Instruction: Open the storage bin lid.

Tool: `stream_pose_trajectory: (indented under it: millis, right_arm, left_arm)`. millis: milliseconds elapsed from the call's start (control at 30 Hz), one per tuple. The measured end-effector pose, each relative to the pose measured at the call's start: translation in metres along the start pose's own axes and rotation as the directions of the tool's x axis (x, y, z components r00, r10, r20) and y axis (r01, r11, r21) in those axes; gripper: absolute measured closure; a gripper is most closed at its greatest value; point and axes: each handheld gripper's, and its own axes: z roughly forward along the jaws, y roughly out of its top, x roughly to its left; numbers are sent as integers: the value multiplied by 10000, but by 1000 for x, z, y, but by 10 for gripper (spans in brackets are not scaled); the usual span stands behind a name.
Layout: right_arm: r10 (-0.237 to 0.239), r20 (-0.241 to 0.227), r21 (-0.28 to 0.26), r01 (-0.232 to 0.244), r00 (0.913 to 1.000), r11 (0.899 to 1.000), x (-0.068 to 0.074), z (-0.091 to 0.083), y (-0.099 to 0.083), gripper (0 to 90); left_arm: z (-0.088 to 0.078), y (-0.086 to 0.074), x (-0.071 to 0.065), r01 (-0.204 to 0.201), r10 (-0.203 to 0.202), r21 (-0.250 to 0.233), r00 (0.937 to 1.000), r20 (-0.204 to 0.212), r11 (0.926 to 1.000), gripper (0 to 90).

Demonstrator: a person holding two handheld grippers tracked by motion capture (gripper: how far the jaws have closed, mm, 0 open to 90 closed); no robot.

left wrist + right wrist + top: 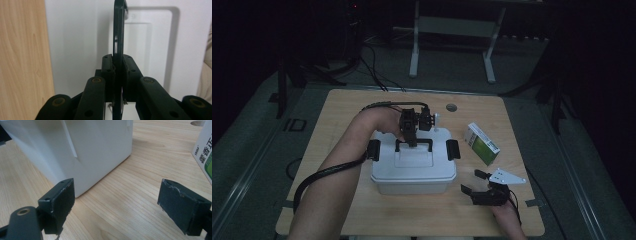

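A white box (414,172) sits near the middle of the table (362,107), its lid fitted with a black handle (414,144) and a black clip at each end. The left gripper (412,142) comes down from twelve o'clock and its jaws pinch that handle tight. At the box's four o'clock, close by, the right gripper (477,183) rests with its jaws spread wide and empty. A green and white carton (482,144) lies at the box's two o'clock.

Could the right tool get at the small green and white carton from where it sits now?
Probably yes. The right tool rests open on the table, holding nothing, and the carton lies just beyond it with bare wood between. The white box sits off to the side.
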Motion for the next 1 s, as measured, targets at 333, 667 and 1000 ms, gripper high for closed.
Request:
stream_pose_trajectory:
  millis: [333,667,1000]
  right_arm:
    - [25,-17,9,-25,10000,10000,0,0,0,138]
    - [64,-18,2,-64,10000,10000,0,0,0,138]
    - [78,5,34,-78,10000,10000,0,1,0,138]
  left_arm:
    - [-4,-3,-3,-242,238,-191,9994,-234,9995,833]
    - [-21,-7,-6,-325,309,-417,9987,-397,9986,837]
    - [-37,-19,-9,-231,188,-705,9980,-607,9972,839]
